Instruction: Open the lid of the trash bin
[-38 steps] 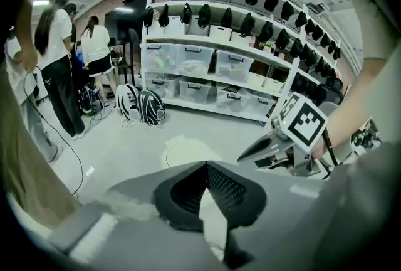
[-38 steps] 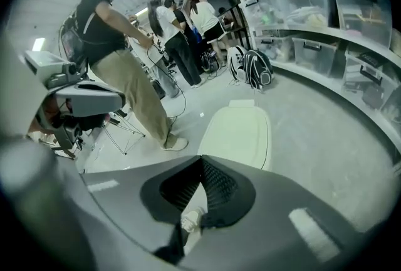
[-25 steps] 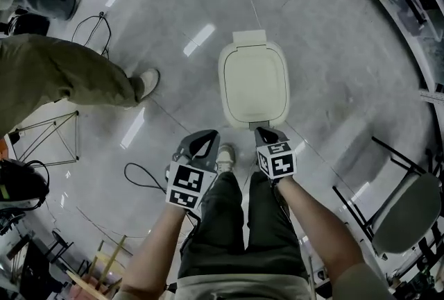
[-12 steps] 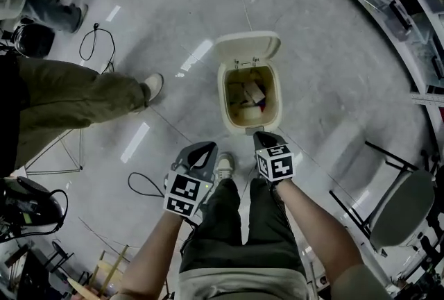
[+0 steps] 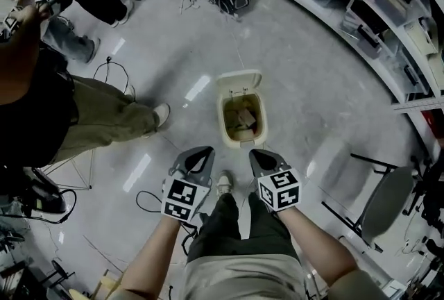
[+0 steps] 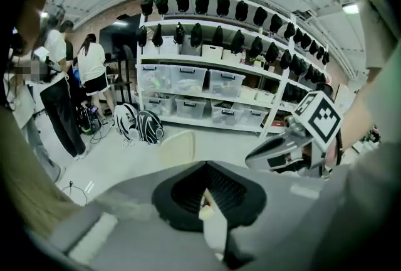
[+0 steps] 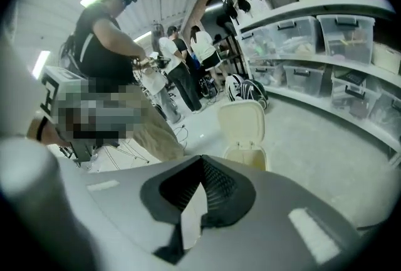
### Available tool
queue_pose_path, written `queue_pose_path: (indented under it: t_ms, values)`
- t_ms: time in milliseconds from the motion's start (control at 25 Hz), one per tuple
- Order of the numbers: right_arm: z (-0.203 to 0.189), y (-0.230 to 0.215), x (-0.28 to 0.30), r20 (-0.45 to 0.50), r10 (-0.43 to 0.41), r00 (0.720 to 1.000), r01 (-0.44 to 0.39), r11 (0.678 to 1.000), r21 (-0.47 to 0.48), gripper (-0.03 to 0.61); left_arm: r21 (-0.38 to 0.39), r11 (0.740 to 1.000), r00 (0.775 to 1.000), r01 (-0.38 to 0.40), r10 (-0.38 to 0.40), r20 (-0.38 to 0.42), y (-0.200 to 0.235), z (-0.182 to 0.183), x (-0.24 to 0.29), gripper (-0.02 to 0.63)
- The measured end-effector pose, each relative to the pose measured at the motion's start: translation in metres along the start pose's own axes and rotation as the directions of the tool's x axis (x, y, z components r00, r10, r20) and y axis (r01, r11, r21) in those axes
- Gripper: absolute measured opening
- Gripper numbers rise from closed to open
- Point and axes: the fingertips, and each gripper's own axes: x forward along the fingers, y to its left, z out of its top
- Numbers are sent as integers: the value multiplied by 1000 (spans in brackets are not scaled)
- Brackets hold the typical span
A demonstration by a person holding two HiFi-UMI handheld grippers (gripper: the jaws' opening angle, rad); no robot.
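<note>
Head view: the trash bin (image 5: 239, 143) is seen on the floor just ahead of the feet, its lid (image 5: 238, 80) raised upright. The left hand-held gripper (image 5: 202, 155) and right hand-held gripper (image 5: 258, 155) are each closed on nothing; both are best held clear of the lid.

From head height we look steeply down on the floor (image 5: 312, 97), with the trash bin (image 5: 242, 118) small ahead and the left gripper (image 5: 200, 151) and right gripper (image 5: 258, 153) near the lower edge. Our left gripper view rides close behind its fingers (image 6: 150, 185), facing level toward the shelves (image 6: 207, 85); our right gripper view faces likewise, nearer the bin. All three share the raised lid (image 5: 238, 79).
</note>
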Motion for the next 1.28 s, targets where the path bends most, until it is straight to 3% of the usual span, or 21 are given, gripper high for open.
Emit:
queue_pose_path:
  t_ms: [360,640,880,1280]
  values:
    - [96,72,-110,170,52,984,-11,972,-236,3,87,996,993,-7,-3,114,-27,91,-77,2]
    - [161,122,-186,294,126,948,-8,928,-373,3,92,995,982,-42,24,189,-46,144,-135,2]
    - [211,145,-240,396,162,904,9,918,-397,3,161,985,965,-60,16,260,-60,187,-169,3]
    - [251,173,-319,519,190,834,51,909,-414,3,246,966,921,-86,-17,389,-94,243,-221,2]
